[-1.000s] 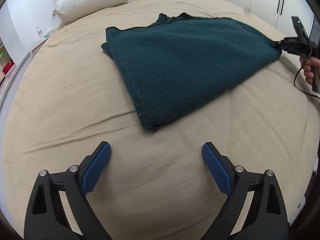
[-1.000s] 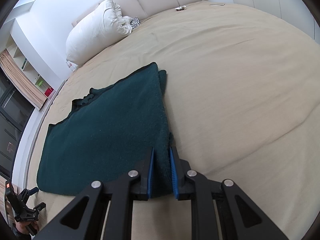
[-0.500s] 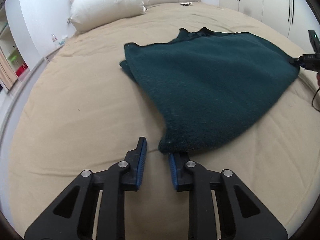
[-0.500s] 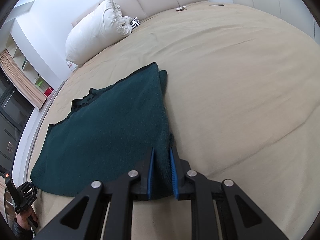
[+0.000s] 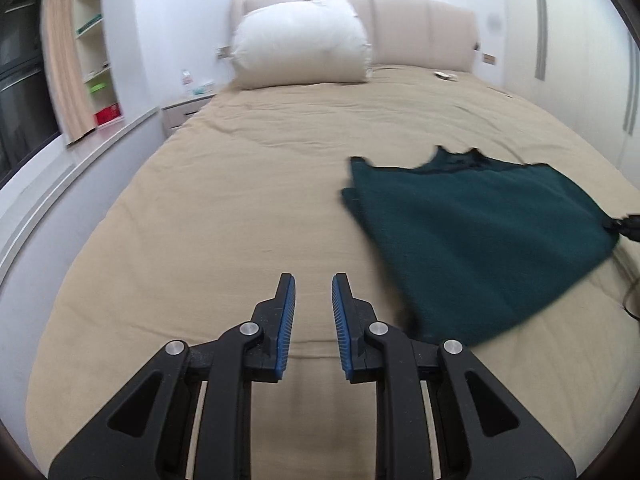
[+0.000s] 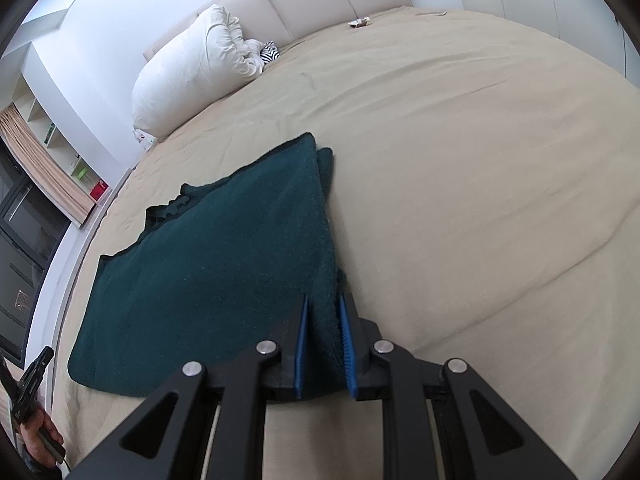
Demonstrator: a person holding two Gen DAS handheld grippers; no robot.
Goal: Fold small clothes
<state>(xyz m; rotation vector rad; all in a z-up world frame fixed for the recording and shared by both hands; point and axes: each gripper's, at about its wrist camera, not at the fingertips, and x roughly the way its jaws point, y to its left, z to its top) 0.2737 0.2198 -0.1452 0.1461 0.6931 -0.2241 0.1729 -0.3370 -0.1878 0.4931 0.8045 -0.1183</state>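
A dark green knit garment [image 5: 476, 240] lies folded on the beige bed [image 5: 240, 208], to the right in the left wrist view. My left gripper [image 5: 314, 292] is nearly shut with a narrow gap, holds nothing, and hangs over bare bedding left of the garment's near corner. In the right wrist view my right gripper [image 6: 323, 308] is shut on the garment's corner [image 6: 322, 320], and the cloth [image 6: 224, 272] spreads away to the left. The right gripper's tip shows at the far right edge of the left wrist view [image 5: 630, 228].
A white pillow [image 5: 300, 42] leans on the headboard [image 5: 424, 32]. A nightstand [image 5: 188, 110] and shelves [image 5: 92, 52] stand at the left. White wardrobes [image 5: 580, 52] line the right. A small object [image 6: 359, 22] lies near the head of the bed.
My left gripper closed from wide open to nearly shut, then swung left and tilted up, away from the garment's near corner. The right gripper stays clamped on the other corner.
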